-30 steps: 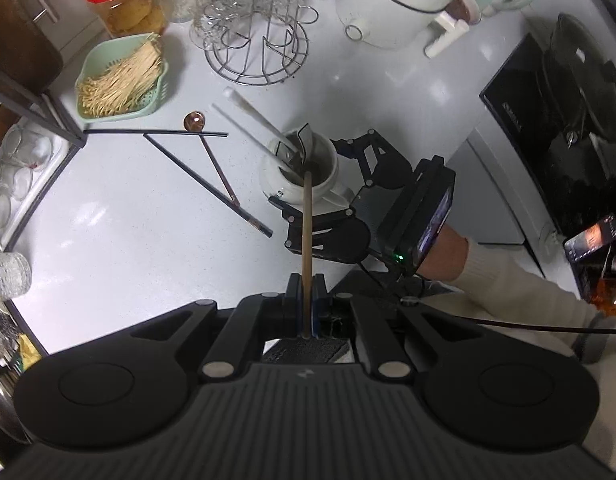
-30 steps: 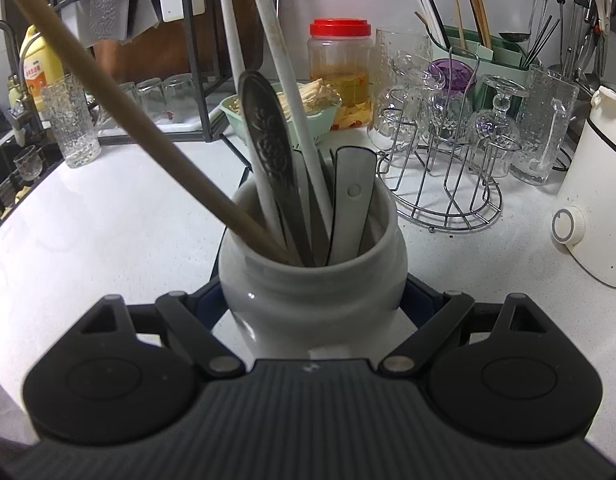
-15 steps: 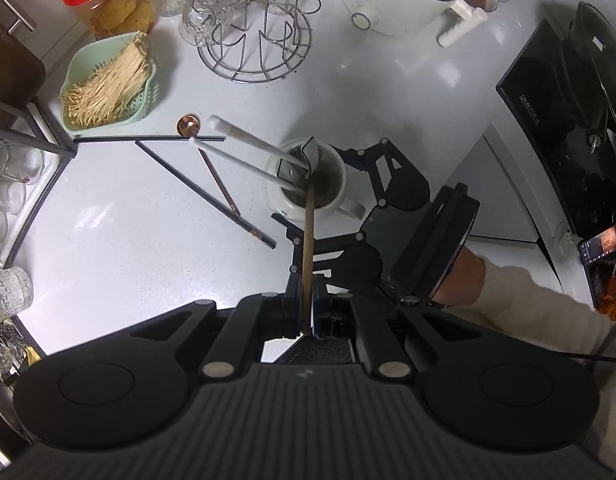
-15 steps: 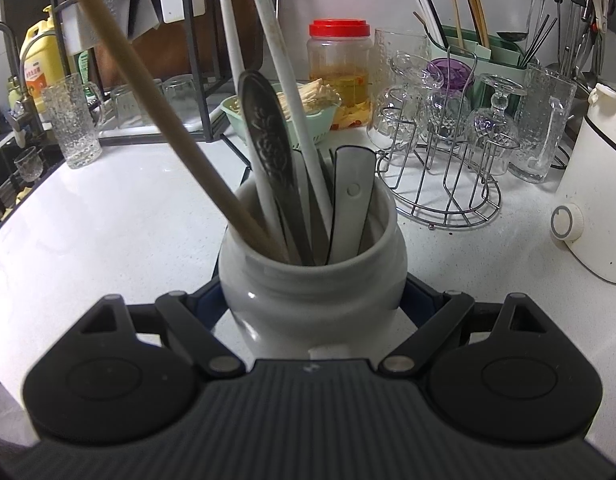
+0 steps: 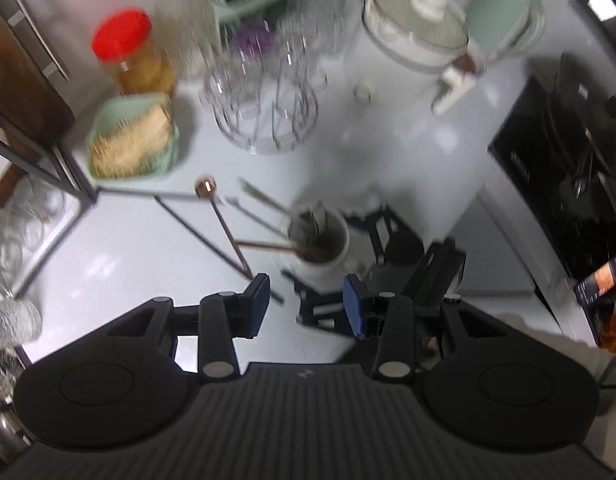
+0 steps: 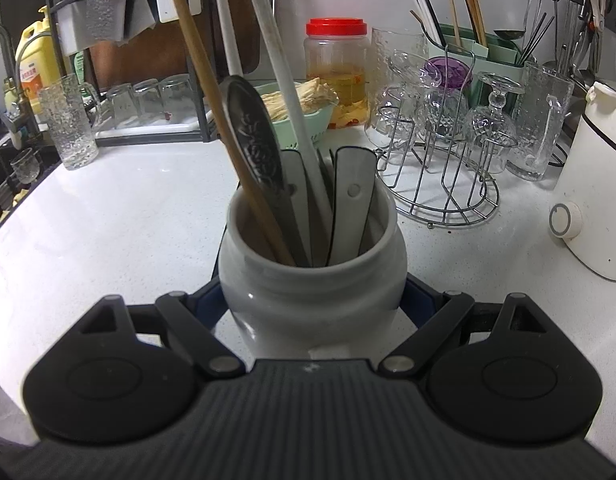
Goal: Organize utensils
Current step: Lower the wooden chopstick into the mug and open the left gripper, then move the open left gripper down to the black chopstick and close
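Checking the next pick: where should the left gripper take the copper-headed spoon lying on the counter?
Grip the copper spoon mid-handle, from above, jaws set across the thin shaft. It lies flat, and its lower end crosses a black chopstick, so stay nearer the round head.

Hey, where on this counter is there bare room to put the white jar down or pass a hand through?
Bare counter lies left of the white jar, between it and the textured glass. Another patch sits between the jar, wire glass rack and white cooker. The back is crowded; dark chopsticks and a copper spoon lie beyond the jar.
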